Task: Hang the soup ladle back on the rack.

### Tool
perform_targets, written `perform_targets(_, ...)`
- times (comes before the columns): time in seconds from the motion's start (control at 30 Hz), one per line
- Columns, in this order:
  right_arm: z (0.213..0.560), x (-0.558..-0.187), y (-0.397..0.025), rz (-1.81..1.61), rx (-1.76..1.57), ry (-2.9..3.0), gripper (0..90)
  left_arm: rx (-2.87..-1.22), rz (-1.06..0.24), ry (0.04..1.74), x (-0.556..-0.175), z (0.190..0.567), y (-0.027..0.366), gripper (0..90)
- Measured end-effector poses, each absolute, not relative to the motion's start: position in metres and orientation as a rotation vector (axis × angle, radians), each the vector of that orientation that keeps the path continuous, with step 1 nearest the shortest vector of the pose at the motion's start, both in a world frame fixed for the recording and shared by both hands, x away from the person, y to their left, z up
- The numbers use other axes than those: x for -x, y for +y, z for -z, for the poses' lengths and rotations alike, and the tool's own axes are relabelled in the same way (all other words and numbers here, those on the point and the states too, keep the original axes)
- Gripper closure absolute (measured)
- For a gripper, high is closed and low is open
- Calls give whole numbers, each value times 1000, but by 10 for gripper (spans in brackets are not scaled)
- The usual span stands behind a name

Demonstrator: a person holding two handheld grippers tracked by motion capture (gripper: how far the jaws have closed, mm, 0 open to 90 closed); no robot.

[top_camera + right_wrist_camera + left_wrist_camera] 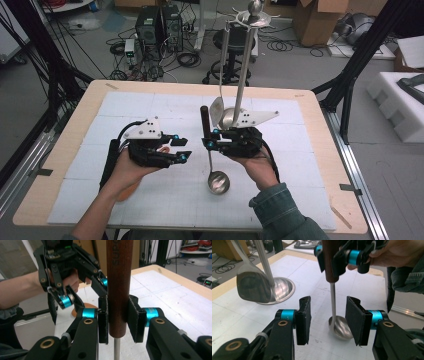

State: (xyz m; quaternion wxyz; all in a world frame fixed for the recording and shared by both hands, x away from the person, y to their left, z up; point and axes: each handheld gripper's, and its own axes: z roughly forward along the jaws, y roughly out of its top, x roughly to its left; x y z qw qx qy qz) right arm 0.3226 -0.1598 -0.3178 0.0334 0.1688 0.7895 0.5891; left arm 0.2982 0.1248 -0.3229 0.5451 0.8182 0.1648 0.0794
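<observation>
Over mid-table, I have the right gripper point(206, 138) clamped on the ladle point(218, 182) handle, upright, unhung from the rack point(254, 20); left gripper point(182, 149) gapes empty.

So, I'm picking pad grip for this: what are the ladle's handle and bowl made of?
The handle looks like dark reddish-brown wood with a smooth matte finish and faint stamped lettering; it could be a wood-look coating. The bowl and thin stem look like polished steel, bright and mirror-like.

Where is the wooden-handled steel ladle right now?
High view: the wooden-handled steel ladle hangs upright at table centre, handle clamped in the right tongs, just front of the steel utensil stand.
</observation>
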Motion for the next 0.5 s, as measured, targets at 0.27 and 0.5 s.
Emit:
perform_targets(0.27, 316, -323, -158, -1818, -540, 2407, 735, -1948, -179, 388, -298, 327, 121, 555)
perform_targets(0.5, 313, -321, -156, -1816, -539, 2397, 736, -1948, -171, 387, -300, 332, 116, 558)
